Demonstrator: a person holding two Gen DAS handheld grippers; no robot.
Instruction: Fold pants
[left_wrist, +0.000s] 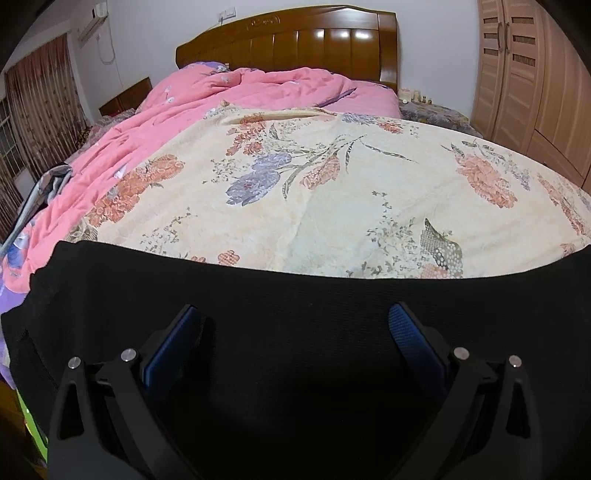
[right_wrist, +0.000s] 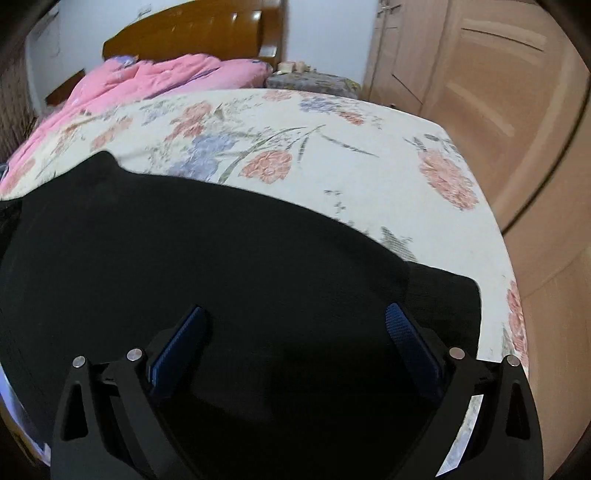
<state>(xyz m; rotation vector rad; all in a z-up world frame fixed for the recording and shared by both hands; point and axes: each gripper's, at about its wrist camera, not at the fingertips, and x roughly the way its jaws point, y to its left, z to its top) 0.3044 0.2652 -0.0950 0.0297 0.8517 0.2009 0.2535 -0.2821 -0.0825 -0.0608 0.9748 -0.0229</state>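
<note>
A: Status of the fold?

B: Partly done, by judgement. Black knit-fabric pants spread flat across the near edge of the cream floral bedspread. In the right wrist view, one layer lying over another, lower edge stepped out at the right (suggests one fold made; exact count not determinable). Remaining: further folds to a compact stack, then squaring of edges.

A: Left gripper?

B: Left gripper spread wide, blue ribbed pads well apart, nothing pinched. Poised low over the cloth, aimed toward the brown wooden headboard. Contact with fabric not determinable.

A: Right gripper?

B: Right gripper likewise spread, empty, above the right portion of the garment near the stepped edge. Tilted slightly leftward (view blurred).

A: Surroundings?

B: Pink quilt bunched beyond, well apart from the garment.
</note>
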